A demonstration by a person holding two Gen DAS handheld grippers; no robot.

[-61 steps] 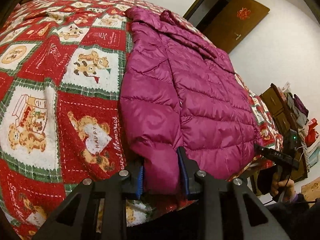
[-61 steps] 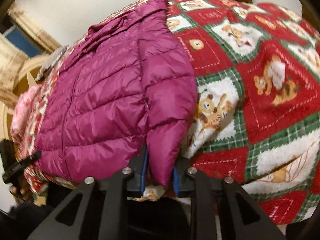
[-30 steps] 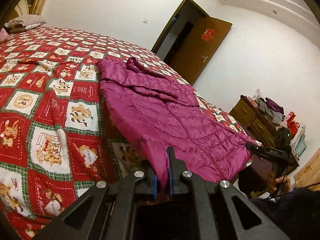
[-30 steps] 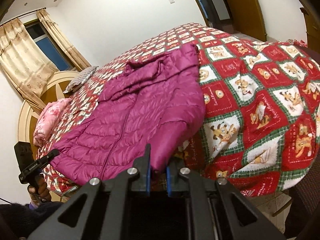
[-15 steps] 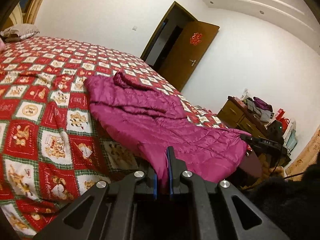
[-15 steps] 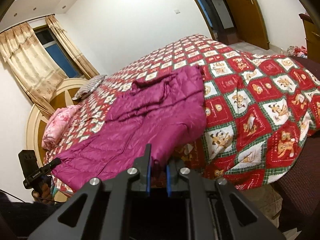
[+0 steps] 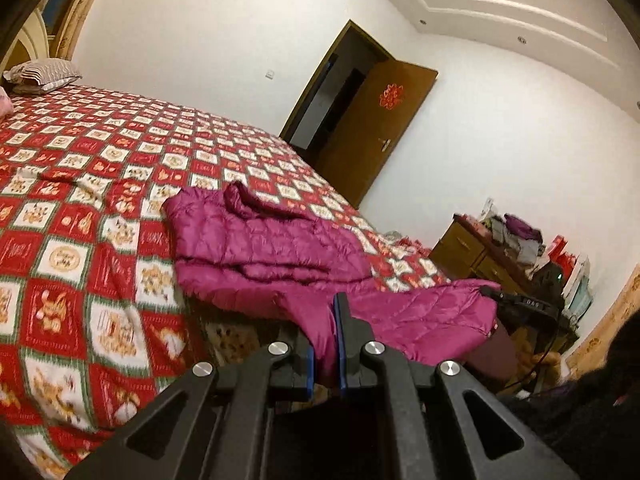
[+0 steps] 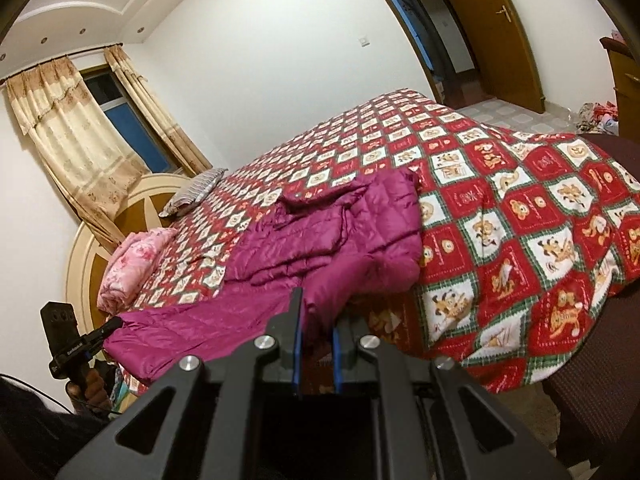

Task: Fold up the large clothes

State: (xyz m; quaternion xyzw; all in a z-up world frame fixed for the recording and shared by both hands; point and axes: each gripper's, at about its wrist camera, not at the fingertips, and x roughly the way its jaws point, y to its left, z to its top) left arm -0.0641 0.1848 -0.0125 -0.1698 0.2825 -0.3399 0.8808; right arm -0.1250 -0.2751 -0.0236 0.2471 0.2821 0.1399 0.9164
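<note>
A magenta quilted down jacket (image 7: 256,248) lies on a bed with a red, white and green teddy-bear quilt (image 7: 80,184). Its lower part is lifted off the bed edge and stretched between both grippers. My left gripper (image 7: 325,344) is shut on one hem corner. My right gripper (image 8: 316,340) is shut on the other hem corner of the jacket (image 8: 328,248). The collar end is bunched up on the quilt (image 8: 520,208). Each gripper shows at the edge of the other's view, the right one (image 7: 520,302) and the left one (image 8: 76,344).
A striped pillow (image 7: 44,74) and a pink folded blanket (image 8: 132,260) lie near the round headboard (image 8: 132,200). An open brown door (image 7: 376,128) stands beyond the bed. A cluttered wooden dresser (image 7: 496,256) is at the right. A curtained window (image 8: 120,120) is at the left.
Both grippers have pulled back and up from the bed with the hem held. The jacket slid toward the bed edge and its upper part has bunched into folds.
</note>
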